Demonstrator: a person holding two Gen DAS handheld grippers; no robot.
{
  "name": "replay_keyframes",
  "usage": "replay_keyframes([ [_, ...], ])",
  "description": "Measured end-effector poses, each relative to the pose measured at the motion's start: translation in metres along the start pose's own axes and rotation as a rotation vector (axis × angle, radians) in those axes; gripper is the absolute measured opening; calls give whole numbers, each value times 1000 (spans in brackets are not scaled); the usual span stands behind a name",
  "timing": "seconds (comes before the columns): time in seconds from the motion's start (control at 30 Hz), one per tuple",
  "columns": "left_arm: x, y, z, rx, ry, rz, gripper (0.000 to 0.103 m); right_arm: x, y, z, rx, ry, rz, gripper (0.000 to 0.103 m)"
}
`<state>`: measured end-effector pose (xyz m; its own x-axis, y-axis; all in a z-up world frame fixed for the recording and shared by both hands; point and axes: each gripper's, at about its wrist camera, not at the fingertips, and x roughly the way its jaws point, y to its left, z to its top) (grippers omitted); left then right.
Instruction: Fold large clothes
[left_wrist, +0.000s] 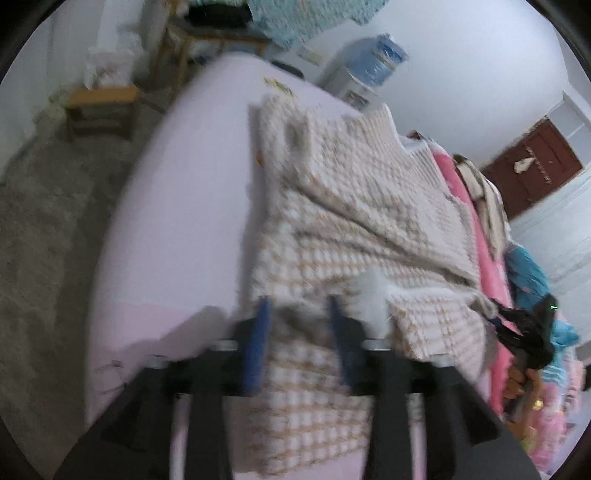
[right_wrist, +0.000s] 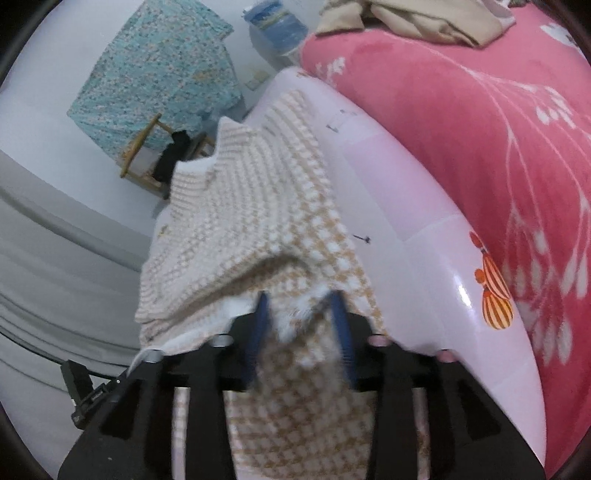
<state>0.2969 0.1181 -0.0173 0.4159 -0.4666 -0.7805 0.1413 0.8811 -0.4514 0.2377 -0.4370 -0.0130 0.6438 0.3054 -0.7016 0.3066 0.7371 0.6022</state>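
Observation:
A beige-and-white checked knit garment (left_wrist: 351, 206) lies folded over itself on a pale pink table (left_wrist: 184, 206). My left gripper (left_wrist: 299, 321) is at its near edge. The blue fingers (left_wrist: 258, 332) stand apart, with a fluffy fold of cloth lying loose between them. At the far right of this view is the black right gripper (left_wrist: 517, 325), with a hand (left_wrist: 517, 384) behind it. In the right wrist view the same garment (right_wrist: 251, 206) has its upper layer doubled back. My right gripper (right_wrist: 301, 314) is open over its hem, the fabric unpinched between the fingers (right_wrist: 341, 325).
A pink floral blanket (right_wrist: 461, 129) borders the table, with beige clothes (right_wrist: 424, 18) piled on it. Beyond the table stand a water dispenser (left_wrist: 376, 59), a wooden stool (left_wrist: 99, 107) and a frame draped in teal patterned cloth (right_wrist: 155, 74). A dark red door (left_wrist: 535, 166) is far right.

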Motion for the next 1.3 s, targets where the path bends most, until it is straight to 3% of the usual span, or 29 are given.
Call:
replay_keyframes([
  [0.07, -10, -1, 0, 6, -33, -2, 51, -10, 5, 0, -18, -35, -22, 72],
  [0.27, -38, -12, -20, 54, -62, -4, 54, -44, 15, -9, -53, -87, -29, 74],
  [0.37, -50, -24, -44, 112, -67, -13, 62, -62, 16, -25, -73, -92, -37, 79],
  [0.57, -50, -33, -106, 133, 9, -54, 69, -89, -4, -75, -42, -58, -49, 79],
  [0.73, -35, -19, -134, 5, 51, -125, 69, -88, -25, -106, 18, -3, -51, 79],
  [0.93, -20, 7, -129, -184, -27, -218, 69, -71, -35, -109, 58, 9, -27, 77],
  [1.03, -15, 12, -122, -247, -64, -245, 68, -65, -40, -103, 81, -2, -18, 69],
  [1.1, -12, 12, -118, -281, -81, -254, 68, -59, -43, -98, 103, -15, 1, 61],
  [1.2, -11, 13, -117, -330, -115, -240, 67, -51, -43, -91, 108, -45, -9, 57],
  [1.3, -10, 15, -118, -423, -155, -201, 54, -43, -37, -87, 100, -82, -33, 51],
])
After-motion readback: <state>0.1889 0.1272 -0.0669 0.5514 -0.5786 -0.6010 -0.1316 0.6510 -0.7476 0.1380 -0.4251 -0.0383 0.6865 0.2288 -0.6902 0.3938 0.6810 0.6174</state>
